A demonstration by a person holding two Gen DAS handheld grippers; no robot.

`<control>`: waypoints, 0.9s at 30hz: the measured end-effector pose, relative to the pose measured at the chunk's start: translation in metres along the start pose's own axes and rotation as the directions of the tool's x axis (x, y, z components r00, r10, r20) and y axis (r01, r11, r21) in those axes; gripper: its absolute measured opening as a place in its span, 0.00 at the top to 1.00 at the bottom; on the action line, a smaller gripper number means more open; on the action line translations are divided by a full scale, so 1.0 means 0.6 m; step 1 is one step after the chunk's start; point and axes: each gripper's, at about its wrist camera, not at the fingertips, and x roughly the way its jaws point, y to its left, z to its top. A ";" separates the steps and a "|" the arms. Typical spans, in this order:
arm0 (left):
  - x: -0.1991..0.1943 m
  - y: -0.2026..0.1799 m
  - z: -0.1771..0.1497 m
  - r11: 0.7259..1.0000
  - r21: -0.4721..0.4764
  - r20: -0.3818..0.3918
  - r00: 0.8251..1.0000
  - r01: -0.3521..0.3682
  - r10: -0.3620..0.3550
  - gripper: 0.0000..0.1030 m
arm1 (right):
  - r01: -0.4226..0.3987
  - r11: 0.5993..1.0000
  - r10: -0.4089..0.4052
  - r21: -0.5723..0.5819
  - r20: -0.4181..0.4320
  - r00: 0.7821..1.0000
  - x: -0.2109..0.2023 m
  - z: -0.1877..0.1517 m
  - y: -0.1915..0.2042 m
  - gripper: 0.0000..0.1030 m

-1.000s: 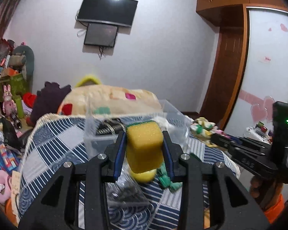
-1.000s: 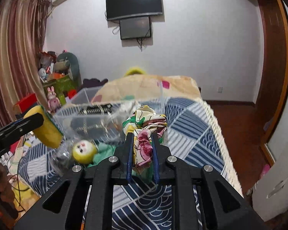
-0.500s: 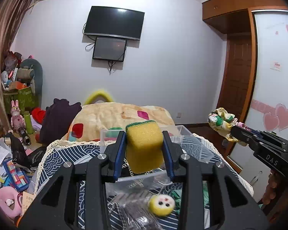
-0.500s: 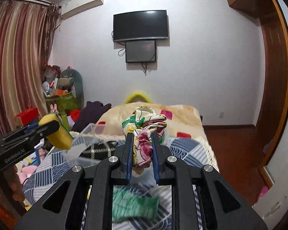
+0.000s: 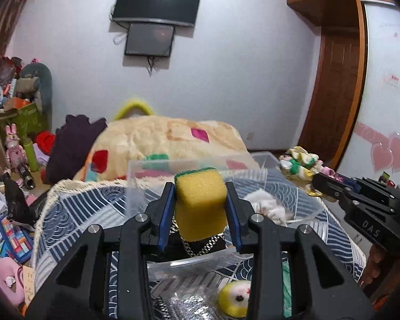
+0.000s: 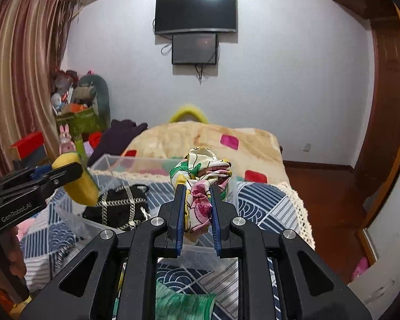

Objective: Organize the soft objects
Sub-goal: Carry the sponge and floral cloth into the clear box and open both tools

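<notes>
My left gripper (image 5: 200,200) is shut on a yellow sponge with a green top (image 5: 201,202) and holds it above the near part of a clear plastic bin (image 5: 136,184) on the bed. My right gripper (image 6: 198,200) is shut on a crumpled floral cloth (image 6: 202,178), held over the same bin (image 6: 104,161). The bin holds a black quilted bag with a chain (image 6: 121,208) and something white and fluffy (image 5: 266,205). The left gripper with the sponge (image 6: 78,184) also shows in the right wrist view, and the right gripper with the cloth (image 5: 301,165) shows in the left wrist view.
On the blue patterned bedspread (image 5: 74,213) in front of the bin lie a yellow round plush (image 5: 236,297), a green cloth (image 6: 184,305) and a crinkled clear bag (image 5: 189,306). A beige quilt (image 5: 168,138) lies behind the bin. Toys and clutter stand at the left (image 5: 16,144).
Both grippers, still holding their loads, have tilted down and moved in toward the bin. The bin's inside with the black bag now shows below them.
</notes>
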 end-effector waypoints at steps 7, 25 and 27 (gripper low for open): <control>0.058 -0.014 -0.012 0.999 0.028 -0.099 0.995 0.034 -0.031 0.65 | -0.011 0.999 0.008 -0.033 -0.079 0.997 0.039 -0.018 0.002 0.85; 0.046 -0.040 -0.034 0.997 0.067 -0.136 0.990 0.028 -0.019 0.40 | -0.004 1.000 0.001 -0.022 -0.117 0.993 0.035 -0.033 -0.005 0.55; 0.036 -0.038 -0.032 0.998 0.050 -0.129 0.991 0.037 -0.031 0.39 | -0.002 1.000 -0.001 -0.030 -0.106 0.994 0.025 -0.031 -0.003 0.55</control>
